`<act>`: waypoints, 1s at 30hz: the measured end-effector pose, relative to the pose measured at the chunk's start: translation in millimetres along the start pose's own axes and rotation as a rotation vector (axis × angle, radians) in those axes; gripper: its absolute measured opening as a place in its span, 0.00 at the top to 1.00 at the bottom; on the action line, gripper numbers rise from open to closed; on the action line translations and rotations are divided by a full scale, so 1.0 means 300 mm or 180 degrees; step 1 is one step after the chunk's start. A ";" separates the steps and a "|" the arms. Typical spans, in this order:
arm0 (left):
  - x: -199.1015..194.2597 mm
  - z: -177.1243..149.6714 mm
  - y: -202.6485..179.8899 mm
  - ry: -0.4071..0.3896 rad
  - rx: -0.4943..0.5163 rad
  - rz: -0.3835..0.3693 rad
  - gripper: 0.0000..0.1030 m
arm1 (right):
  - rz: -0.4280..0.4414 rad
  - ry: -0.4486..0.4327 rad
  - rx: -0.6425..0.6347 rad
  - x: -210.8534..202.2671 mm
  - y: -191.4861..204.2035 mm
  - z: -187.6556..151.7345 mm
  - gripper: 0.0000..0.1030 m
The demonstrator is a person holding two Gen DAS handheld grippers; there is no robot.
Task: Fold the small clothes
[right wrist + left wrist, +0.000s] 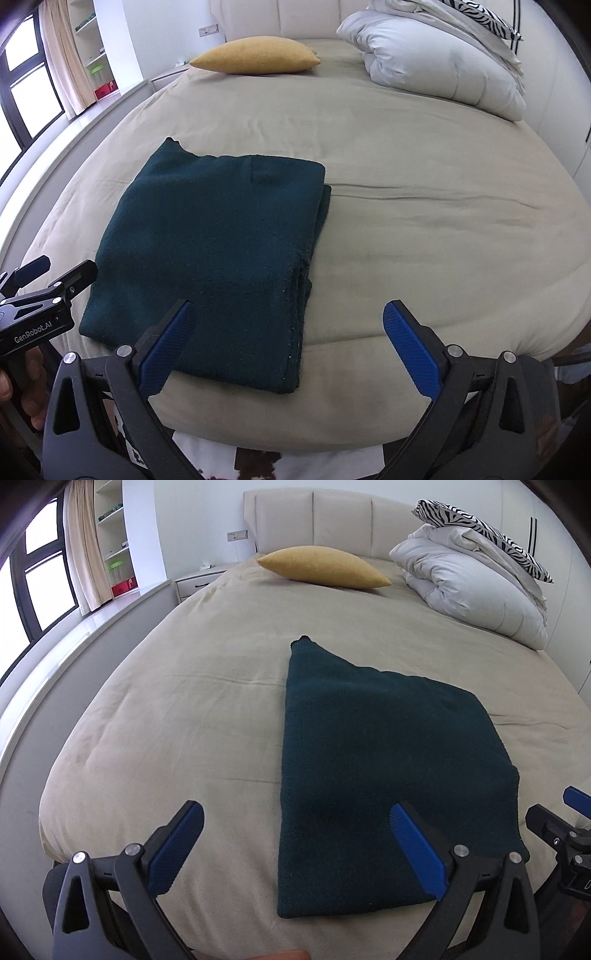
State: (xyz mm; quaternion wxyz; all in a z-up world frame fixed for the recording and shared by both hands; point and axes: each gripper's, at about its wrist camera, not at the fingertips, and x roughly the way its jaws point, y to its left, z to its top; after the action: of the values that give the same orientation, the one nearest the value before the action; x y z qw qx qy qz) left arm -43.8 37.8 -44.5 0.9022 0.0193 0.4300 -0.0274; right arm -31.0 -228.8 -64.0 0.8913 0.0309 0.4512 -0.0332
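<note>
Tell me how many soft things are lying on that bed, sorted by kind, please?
Folded dark green knit garment: 1
Yellow cushion: 1
Zebra-print pillow: 1
Bundled white duvet: 1
Total: 4

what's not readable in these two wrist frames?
- Under the folded green sweater: its own top layer hides sleeves and layer count, both views.
- Right gripper, left wrist view: cut off by the frame edge.
- Shelf items: too small.
- Striped pillow, right wrist view: cropped at top.
</note>
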 end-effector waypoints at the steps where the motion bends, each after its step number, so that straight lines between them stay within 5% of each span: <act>1: 0.001 0.001 0.001 -0.0001 0.0002 -0.0004 0.00 | -0.0001 0.0004 0.0006 0.003 -0.002 0.001 0.00; 30: 0.006 -0.005 0.001 0.0017 -0.0027 -0.0006 0.00 | 0.0006 0.0049 0.0076 0.017 -0.032 -0.002 0.00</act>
State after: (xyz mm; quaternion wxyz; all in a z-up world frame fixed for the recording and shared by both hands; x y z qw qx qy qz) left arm -43.8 38.1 -46.7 0.9011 0.0151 0.4325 -0.0264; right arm -29.2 -238.3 -68.6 0.8874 0.0422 0.4576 -0.0375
